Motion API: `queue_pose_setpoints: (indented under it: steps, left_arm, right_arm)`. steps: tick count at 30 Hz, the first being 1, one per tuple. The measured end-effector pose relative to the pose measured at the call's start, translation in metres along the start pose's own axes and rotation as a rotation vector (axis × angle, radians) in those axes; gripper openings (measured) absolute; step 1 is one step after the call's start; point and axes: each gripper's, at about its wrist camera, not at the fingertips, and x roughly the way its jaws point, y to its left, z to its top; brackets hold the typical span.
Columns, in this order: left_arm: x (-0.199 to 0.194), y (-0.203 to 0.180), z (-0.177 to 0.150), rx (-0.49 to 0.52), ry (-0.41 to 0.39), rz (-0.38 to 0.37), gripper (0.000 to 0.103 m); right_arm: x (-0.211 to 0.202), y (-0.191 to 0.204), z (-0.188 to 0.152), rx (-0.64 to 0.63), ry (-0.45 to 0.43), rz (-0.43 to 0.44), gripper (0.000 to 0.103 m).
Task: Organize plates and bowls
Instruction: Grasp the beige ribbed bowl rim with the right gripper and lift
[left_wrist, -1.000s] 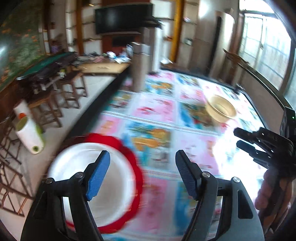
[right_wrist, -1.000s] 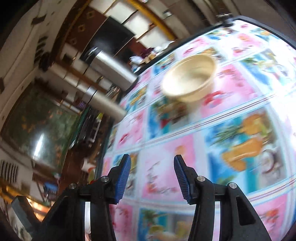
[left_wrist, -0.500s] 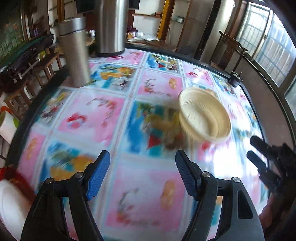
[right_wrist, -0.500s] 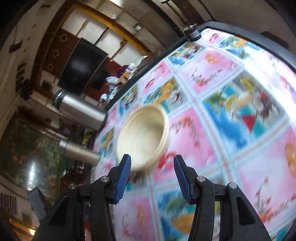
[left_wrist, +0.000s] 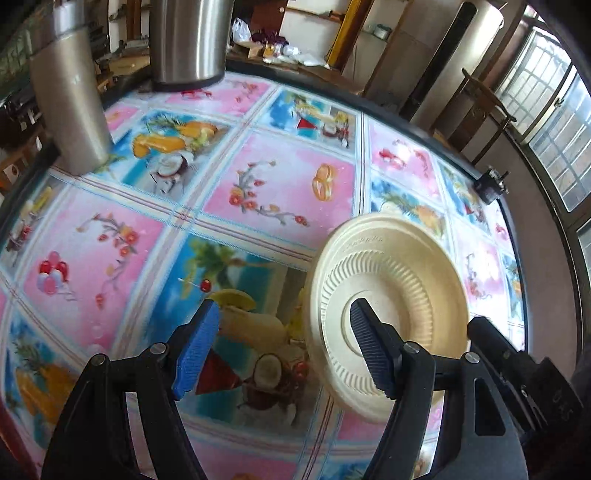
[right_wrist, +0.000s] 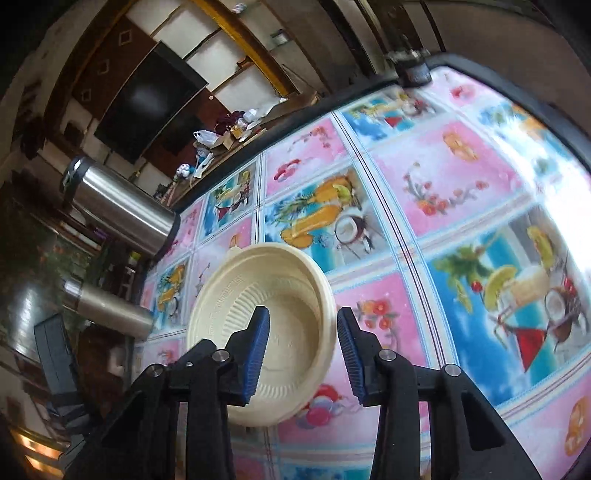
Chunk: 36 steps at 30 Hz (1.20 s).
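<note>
The cream ribbed bowl (right_wrist: 266, 325) was seen on the patterned worktop (right_wrist: 461, 177), its near rim bracketed by the spread jaws of the right gripper (right_wrist: 301, 354), not yet pinched. The left gripper (left_wrist: 280, 354) was held spread and empty beside it. A clean pickup would be served by the wall being seated deep between the pads before closing.

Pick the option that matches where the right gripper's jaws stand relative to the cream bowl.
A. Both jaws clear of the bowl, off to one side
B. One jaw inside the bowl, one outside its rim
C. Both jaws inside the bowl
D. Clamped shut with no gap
B: in the right wrist view the right gripper straddles the near rim of the cream bowl, jaws apart with a gap showing.
</note>
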Motion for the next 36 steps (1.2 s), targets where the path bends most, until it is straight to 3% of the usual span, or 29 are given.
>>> queue_pose_setpoints:
  steps: [3,5,8,10,12,13,15,20,21,25,28,32,36]
  left_arm:
    - [0.010,0.003,0.001,-0.011,0.025,-0.040,0.073]
    - [0.017,0.003,0.000,-0.011,0.054,-0.068,0.073]
    - [0.016,0.000,-0.001,0.020,0.039,-0.034,0.073]
    - [0.018,0.000,-0.001,0.022,0.050,-0.052,0.073]
    - [0.019,-0.002,-0.003,0.038,0.052,-0.046,0.073]
    - [0.019,-0.001,-0.002,0.044,0.051,-0.048,0.071]
    - [0.019,-0.001,-0.002,0.054,0.056,-0.061,0.047]
    - [0.020,-0.002,-0.001,0.077,0.076,-0.097,0.015]
    - [0.018,-0.005,-0.002,0.092,0.073,-0.089,0.013]
    - [0.017,-0.007,-0.005,0.105,0.075,-0.069,0.013]
    - [0.007,-0.006,-0.014,0.128,0.073,-0.041,0.012]
    - [-0.009,0.007,-0.048,0.153,0.065,-0.017,0.013]
    - [-0.033,0.016,-0.090,0.195,0.048,0.037,0.014]
  right_arm:
    - [0.009,0.009,-0.005,-0.061,-0.027,-0.124,0.035]
    - [0.014,0.002,-0.002,-0.044,0.007,-0.122,0.031]
    - [0.016,0.001,-0.001,-0.060,0.004,-0.127,0.034]
    - [0.025,-0.003,-0.003,-0.043,0.040,-0.111,0.027]
    - [0.030,-0.005,-0.004,-0.043,0.050,-0.123,0.012]
    - [0.030,-0.006,-0.005,-0.039,0.051,-0.128,0.012]
    - [0.029,-0.007,-0.005,-0.033,0.045,-0.118,0.011]
    - [0.025,-0.002,-0.007,-0.026,0.050,-0.086,0.010]
    - [0.026,-0.002,-0.008,-0.019,0.057,-0.080,0.010]
    - [0.023,-0.006,-0.009,0.018,0.078,-0.060,0.010]
    - [0.016,-0.017,-0.017,0.081,0.126,0.013,0.010]
    - [-0.002,-0.029,-0.048,0.125,0.174,0.108,0.008]
    - [-0.028,-0.028,-0.091,0.104,0.189,0.108,0.009]
